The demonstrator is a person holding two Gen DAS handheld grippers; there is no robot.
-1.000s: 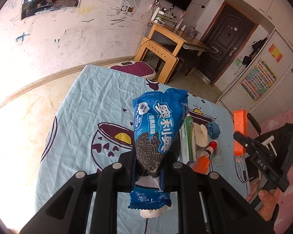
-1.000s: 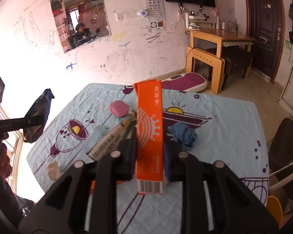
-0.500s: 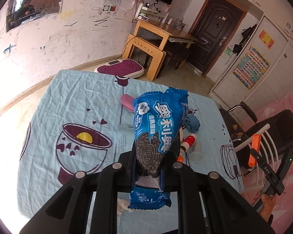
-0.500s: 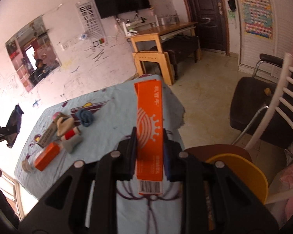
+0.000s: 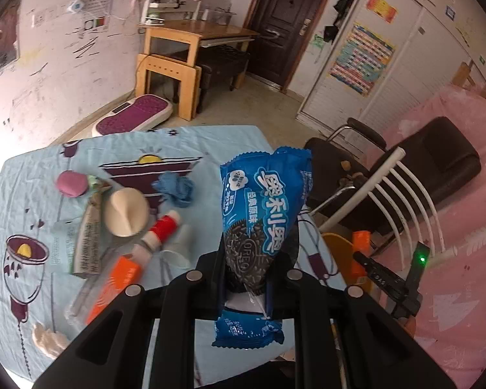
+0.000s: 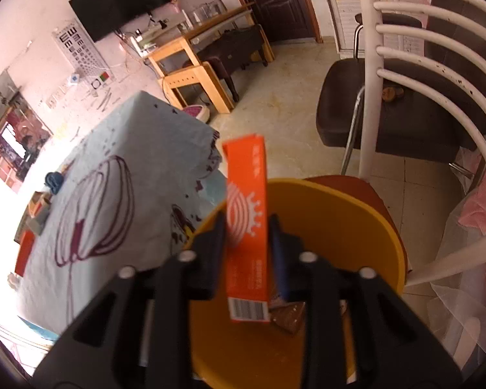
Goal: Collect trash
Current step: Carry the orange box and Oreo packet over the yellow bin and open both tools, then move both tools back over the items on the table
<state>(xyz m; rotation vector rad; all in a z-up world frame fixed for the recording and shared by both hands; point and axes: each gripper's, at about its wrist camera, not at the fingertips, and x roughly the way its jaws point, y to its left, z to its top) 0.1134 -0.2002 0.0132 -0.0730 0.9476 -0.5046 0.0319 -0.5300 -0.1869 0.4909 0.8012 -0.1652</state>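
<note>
clamping a blue oreo packet [image 5: 265, 207], the left gripper [image 5: 257, 275] has its jaws closed tight on the wrapper, above the bench [image 5: 32, 201] edge. at 9 o'clock of the packet, trash lies on the blue cloth: a red-capped bottle [image 5: 161, 229], a blue rag [image 5: 175, 188], an orange carton [image 5: 116, 283]. the right gripper [image 6: 247, 241] has just been opening its jaws; the orange box [image 6: 247, 223] sits loose between them, tilted, over the yellow bin [image 6: 346, 227] beside a white chair [image 6: 369, 97].
</note>
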